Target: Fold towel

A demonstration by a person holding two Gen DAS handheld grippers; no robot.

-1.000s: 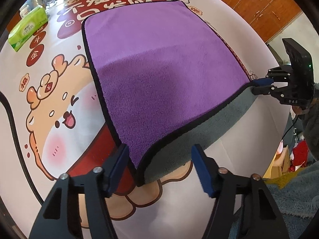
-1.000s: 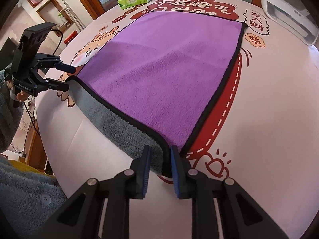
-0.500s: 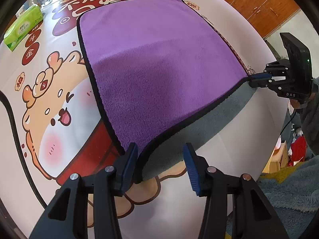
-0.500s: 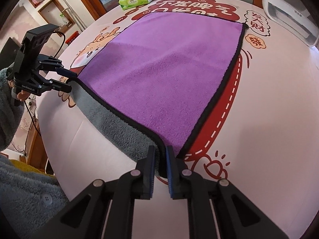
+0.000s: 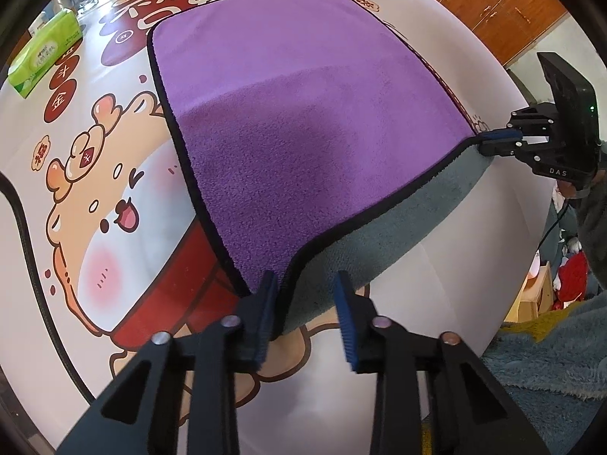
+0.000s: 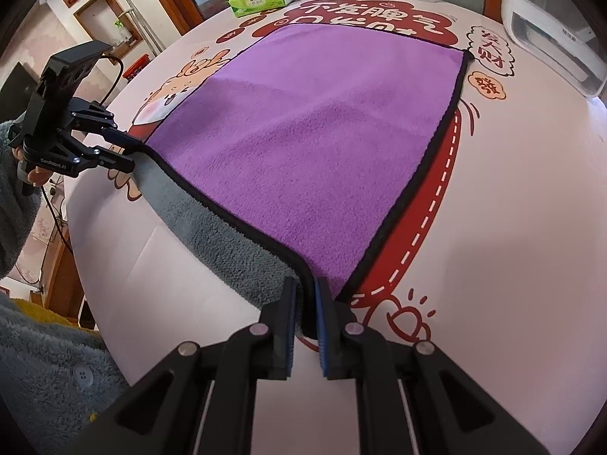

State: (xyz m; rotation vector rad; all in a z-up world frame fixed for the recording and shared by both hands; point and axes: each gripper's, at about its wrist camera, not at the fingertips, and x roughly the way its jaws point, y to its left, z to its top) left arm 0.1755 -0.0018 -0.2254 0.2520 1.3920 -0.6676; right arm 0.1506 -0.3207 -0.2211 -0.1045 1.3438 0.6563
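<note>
The left tool [image 5: 305,305] narrows from wide around the purple towel's [image 5: 303,121] near-left corner at the desk [image 5: 474,261] front edge, not yet pinching, while the right tool [image 6: 303,314] stays clamped on the near-right corner, so lifting should follow.

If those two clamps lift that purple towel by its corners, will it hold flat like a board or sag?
Probably sag: the towel already droops over the table edge, showing grey underside. It looks plush, so likely grippy. The right gripper pinches one corner; the left gripper is open around the other.
</note>
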